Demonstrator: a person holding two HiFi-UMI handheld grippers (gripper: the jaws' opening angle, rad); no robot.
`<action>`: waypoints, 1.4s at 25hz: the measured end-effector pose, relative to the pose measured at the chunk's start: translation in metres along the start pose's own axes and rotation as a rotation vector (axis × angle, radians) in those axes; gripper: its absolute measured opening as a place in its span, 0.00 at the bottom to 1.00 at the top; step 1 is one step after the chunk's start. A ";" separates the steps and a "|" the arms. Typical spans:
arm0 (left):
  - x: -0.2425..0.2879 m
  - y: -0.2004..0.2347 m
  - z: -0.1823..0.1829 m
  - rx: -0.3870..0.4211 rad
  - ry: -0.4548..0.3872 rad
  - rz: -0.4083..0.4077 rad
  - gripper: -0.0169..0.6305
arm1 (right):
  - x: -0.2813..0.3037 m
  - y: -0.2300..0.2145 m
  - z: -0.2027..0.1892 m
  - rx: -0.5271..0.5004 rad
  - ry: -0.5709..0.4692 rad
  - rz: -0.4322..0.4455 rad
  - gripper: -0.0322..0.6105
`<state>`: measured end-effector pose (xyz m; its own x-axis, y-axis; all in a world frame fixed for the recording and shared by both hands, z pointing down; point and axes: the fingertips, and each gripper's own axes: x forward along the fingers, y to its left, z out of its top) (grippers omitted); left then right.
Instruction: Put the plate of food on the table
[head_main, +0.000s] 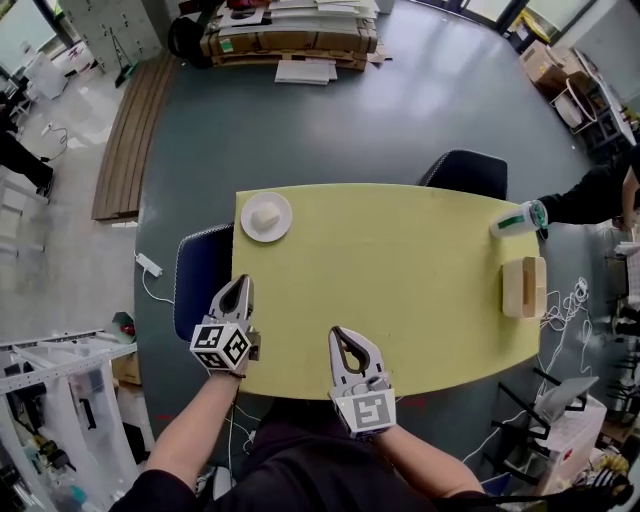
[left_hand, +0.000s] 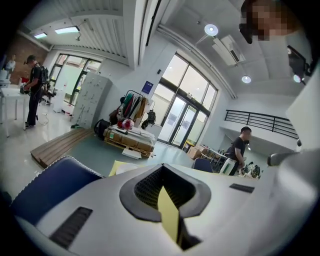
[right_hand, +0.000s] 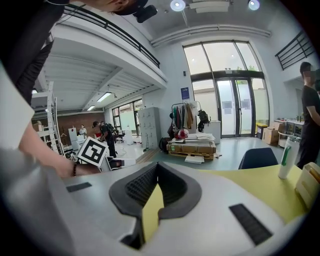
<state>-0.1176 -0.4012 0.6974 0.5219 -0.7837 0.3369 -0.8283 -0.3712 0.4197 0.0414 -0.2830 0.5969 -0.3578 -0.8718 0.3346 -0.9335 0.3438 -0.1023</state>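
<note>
A white plate (head_main: 266, 216) with a pale lump of food rests on the yellow table (head_main: 400, 280), at its far left corner. In the left gripper view the plate (left_hand: 125, 167) shows as a sliver just past the jaws. My left gripper (head_main: 240, 282) hovers at the table's near left edge, well short of the plate, shut and empty. My right gripper (head_main: 336, 333) is over the near edge near the middle, also shut with nothing in it. Both jaw pairs (left_hand: 162, 169) (right_hand: 157, 165) meet at the tips, and only the table shows through them.
A blue chair (head_main: 203, 270) stands at the table's left end and a dark chair (head_main: 465, 172) on the far side. At the right end another person's arm holds a white-and-green bottle (head_main: 518, 219) near a wooden block (head_main: 524, 287). Cables lie on the floor.
</note>
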 end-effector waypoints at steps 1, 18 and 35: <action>-0.006 -0.004 0.003 -0.008 -0.002 -0.003 0.04 | -0.001 0.001 0.003 0.003 -0.003 0.007 0.07; -0.103 -0.103 0.051 0.137 -0.061 -0.142 0.04 | -0.029 0.027 0.047 0.000 -0.019 0.122 0.07; -0.160 -0.159 0.101 0.170 -0.146 -0.228 0.04 | -0.060 0.050 0.095 -0.111 -0.060 0.134 0.07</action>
<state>-0.0896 -0.2675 0.4912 0.6735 -0.7292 0.1210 -0.7219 -0.6137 0.3198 0.0139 -0.2462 0.4829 -0.4829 -0.8338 0.2676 -0.8698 0.4921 -0.0366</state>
